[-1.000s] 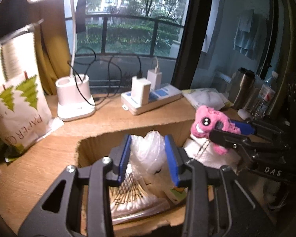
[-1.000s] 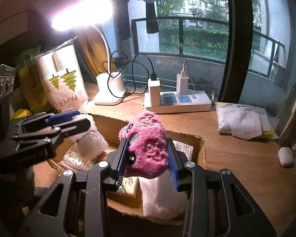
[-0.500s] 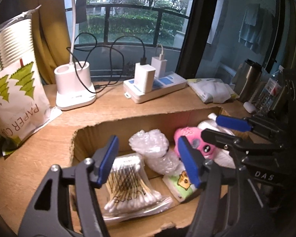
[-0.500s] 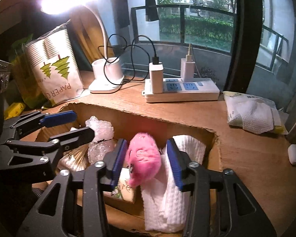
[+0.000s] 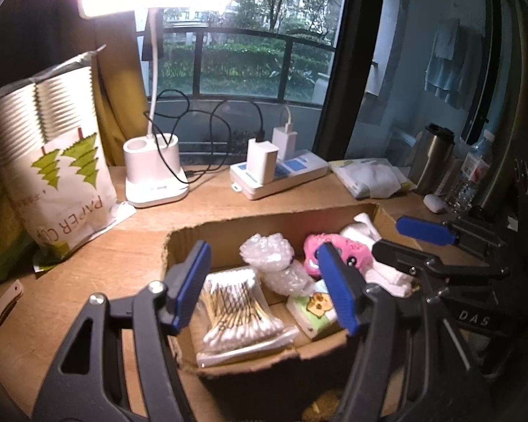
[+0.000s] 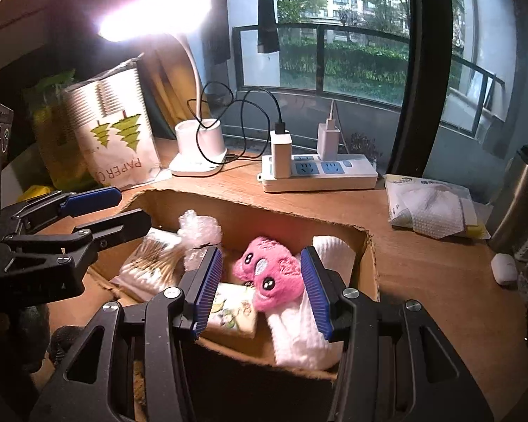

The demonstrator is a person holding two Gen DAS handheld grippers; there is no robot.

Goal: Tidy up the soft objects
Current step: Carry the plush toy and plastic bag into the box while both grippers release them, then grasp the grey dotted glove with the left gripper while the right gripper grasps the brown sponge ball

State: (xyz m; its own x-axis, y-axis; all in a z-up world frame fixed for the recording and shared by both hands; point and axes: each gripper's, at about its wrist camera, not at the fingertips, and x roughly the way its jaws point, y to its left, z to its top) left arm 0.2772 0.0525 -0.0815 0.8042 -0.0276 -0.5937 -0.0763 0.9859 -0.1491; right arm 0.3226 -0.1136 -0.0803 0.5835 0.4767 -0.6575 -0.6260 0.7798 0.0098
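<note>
From the left wrist view, the left gripper stands with its jaws wide apart and empty above the cardboard box; below it lie the bubble wrap and the bag of cotton swabs, both surely light, yielding and a little slippery in their plastic, best pinched across the middle; the pink plush toy sits further right, beside the white cloth. From the right wrist view, the right gripper also gapes open; the pink plush toy rests in the box between its blue pads, not visibly pressed by either, lying partly on the white cloth and beside the tissue pack; it looks soft and squashy, so a hold across its body would suit.
</note>
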